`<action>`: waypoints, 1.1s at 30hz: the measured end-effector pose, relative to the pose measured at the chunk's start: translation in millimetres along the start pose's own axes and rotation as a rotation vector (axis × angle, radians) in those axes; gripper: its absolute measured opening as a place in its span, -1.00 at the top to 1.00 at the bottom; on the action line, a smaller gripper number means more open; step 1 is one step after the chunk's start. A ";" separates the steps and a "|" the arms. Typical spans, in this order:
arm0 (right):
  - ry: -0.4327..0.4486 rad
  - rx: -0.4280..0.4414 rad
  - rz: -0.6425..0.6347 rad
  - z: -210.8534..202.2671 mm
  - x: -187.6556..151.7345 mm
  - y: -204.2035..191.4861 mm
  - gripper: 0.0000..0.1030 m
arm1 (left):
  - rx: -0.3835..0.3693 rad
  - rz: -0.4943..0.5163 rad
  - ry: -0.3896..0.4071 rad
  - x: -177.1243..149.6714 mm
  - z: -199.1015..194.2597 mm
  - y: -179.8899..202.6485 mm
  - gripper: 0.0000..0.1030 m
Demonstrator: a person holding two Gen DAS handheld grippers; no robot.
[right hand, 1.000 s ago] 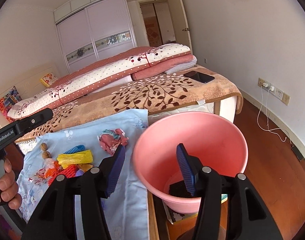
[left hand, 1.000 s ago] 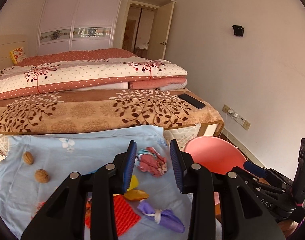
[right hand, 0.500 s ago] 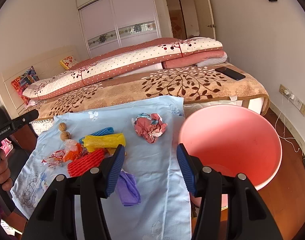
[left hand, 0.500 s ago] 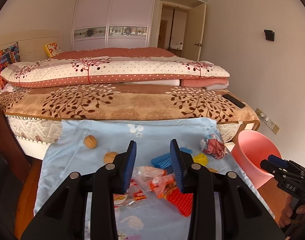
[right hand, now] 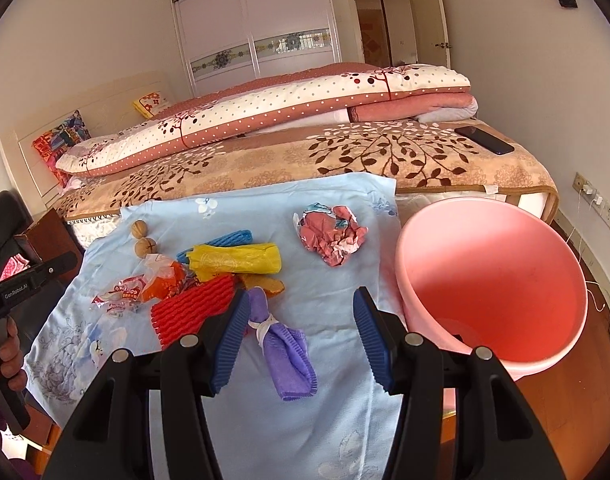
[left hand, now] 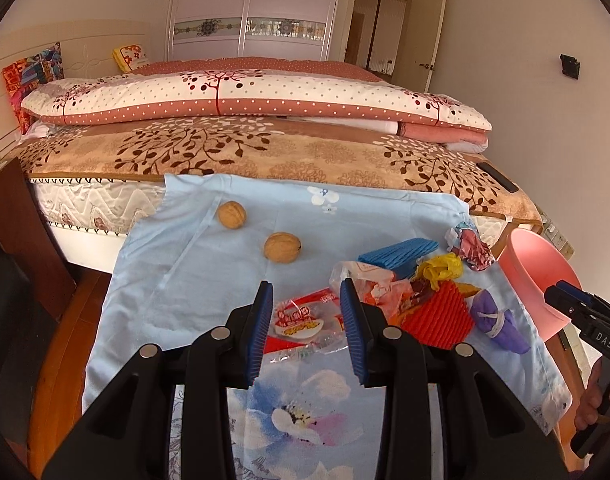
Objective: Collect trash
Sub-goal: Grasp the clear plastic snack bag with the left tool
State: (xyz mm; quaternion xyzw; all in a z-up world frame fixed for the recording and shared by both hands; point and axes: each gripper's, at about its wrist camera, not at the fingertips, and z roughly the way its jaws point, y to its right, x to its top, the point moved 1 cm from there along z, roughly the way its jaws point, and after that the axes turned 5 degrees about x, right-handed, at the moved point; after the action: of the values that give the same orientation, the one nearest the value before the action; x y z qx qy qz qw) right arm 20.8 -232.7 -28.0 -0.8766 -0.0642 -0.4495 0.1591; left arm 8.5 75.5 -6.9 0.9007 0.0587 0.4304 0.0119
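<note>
Trash lies on a light blue cloth point(left hand: 193, 264) over a table. A clear red-printed wrapper point(left hand: 301, 318) lies just ahead of my open, empty left gripper point(left hand: 307, 300). Beside it are an orange wrapper point(left hand: 379, 288), red foam net point(left hand: 439, 314), blue foam net point(left hand: 397, 254), yellow bag point(right hand: 235, 262), tied purple cloth point(right hand: 285, 344) and a crumpled pink paper ball point(right hand: 331, 236). My right gripper point(right hand: 301, 312) is open and empty above the purple cloth. A pink bucket point(right hand: 493, 280) stands right of the table.
Two walnuts point(left hand: 283, 247) lie on the cloth's far left part. A bed with a brown blanket point(left hand: 265, 152) and folded quilts is behind the table; a black phone point(right hand: 483, 140) lies on it. A dark wooden chair point(left hand: 21, 232) stands at the left. Wall sockets point(right hand: 593, 200) are at right.
Both grippers have swung left and pulled back. The left view went from the paper ball and bucket to the wrapper pile. The right view moved from over the bucket to the purple cloth.
</note>
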 end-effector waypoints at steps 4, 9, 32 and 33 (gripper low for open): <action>-0.009 0.003 -0.006 2.9 -1.0 -3.1 -0.04 | -0.009 -0.039 -0.051 -9.9 10.3 -6.1 0.32; -0.018 0.002 -0.005 5.8 -2.8 -2.9 -0.05 | -0.014 -0.079 -0.113 -18.0 25.2 -11.7 0.32; -0.069 -0.012 -0.006 21.7 -7.4 -0.6 -0.15 | 0.027 -0.128 -0.238 -24.0 71.8 -23.0 0.32; -0.073 -0.013 -0.006 22.6 -7.7 -0.4 -0.15 | 0.025 -0.126 -0.237 -24.3 71.7 -23.3 0.32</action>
State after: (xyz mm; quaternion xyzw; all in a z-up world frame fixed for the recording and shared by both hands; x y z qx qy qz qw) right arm 33.5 -224.4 -46.5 -0.8933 -0.0697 -0.4180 0.1495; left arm 46.8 97.9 -72.5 0.9398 0.1187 0.3187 0.0346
